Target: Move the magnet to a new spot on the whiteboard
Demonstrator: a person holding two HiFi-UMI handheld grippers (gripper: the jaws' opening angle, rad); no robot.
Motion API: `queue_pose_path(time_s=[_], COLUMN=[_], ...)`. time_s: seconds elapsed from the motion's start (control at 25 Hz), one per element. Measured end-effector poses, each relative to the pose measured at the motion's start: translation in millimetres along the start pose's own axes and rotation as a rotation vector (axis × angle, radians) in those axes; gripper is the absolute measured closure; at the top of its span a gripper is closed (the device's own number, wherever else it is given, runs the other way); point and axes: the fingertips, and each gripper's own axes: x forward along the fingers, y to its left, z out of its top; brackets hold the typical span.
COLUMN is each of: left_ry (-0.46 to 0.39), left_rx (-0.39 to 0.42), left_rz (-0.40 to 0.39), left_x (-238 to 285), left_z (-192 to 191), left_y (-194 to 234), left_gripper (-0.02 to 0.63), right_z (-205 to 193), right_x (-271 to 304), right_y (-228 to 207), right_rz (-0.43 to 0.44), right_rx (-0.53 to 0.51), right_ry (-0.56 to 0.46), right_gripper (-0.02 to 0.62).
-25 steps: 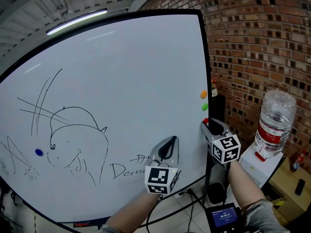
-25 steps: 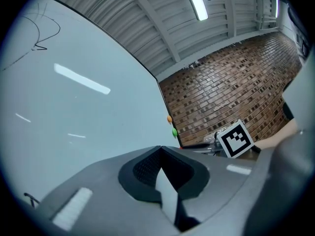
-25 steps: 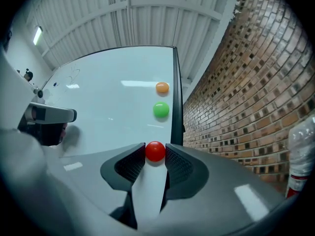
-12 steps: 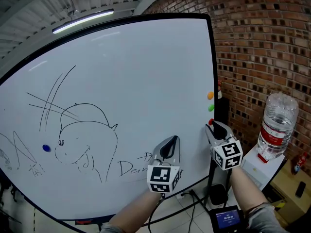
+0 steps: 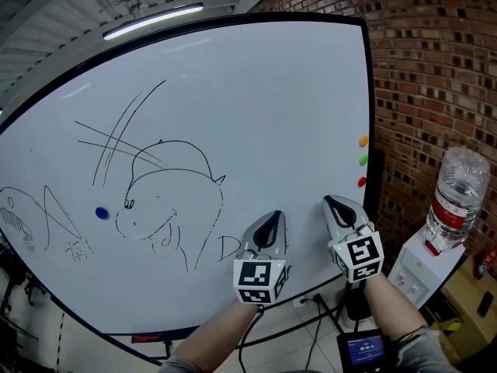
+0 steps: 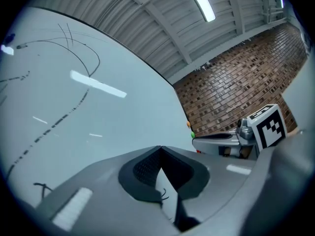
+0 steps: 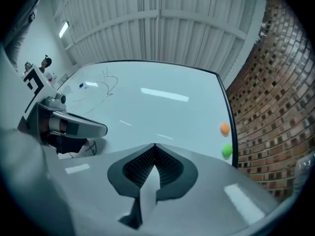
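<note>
Right gripper (image 5: 332,203) — jaws just closed, empty — sits apart, below-left of the red magnet (image 5: 361,182).

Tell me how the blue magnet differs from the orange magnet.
Place: the blue magnet is at the left, by the drawn face; the orange magnet is near the right edge. Company: the blue magnet sits alone; the orange magnet tops a column with a green magnet and red magnet. Both are small, round, on the whiteboard.

Whiteboard (image 5: 256,92): a handwritten capital "D" is legible near its lower edge; other marks are unreadable. Bottle label (image 5: 449,212) and screen (image 5: 363,350): print illegible.
</note>
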Motion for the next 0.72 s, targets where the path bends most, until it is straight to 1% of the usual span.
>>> queue_pose_path(time_s=[0.32, 0.52, 0.72], left_ry=[0.020, 0.021, 0.013], left_rx=[0.022, 0.032, 0.060], left_rz=[0.114, 0.190, 0.270], left_x=[-63, -111, -164], left_z=[12, 26, 42], left_y=[58, 97, 141], left_gripper=[0.606, 0.606, 0.606], right_z=[26, 55, 84], right_x=[16, 25, 37], right_y=[86, 147, 213], right_rz=[0.112, 0.191, 0.262], right_rx=[0.031, 0.029, 0.020], right_ry=[-0.019, -0.058, -0.101], right_gripper=[0.589, 0.589, 0.589])
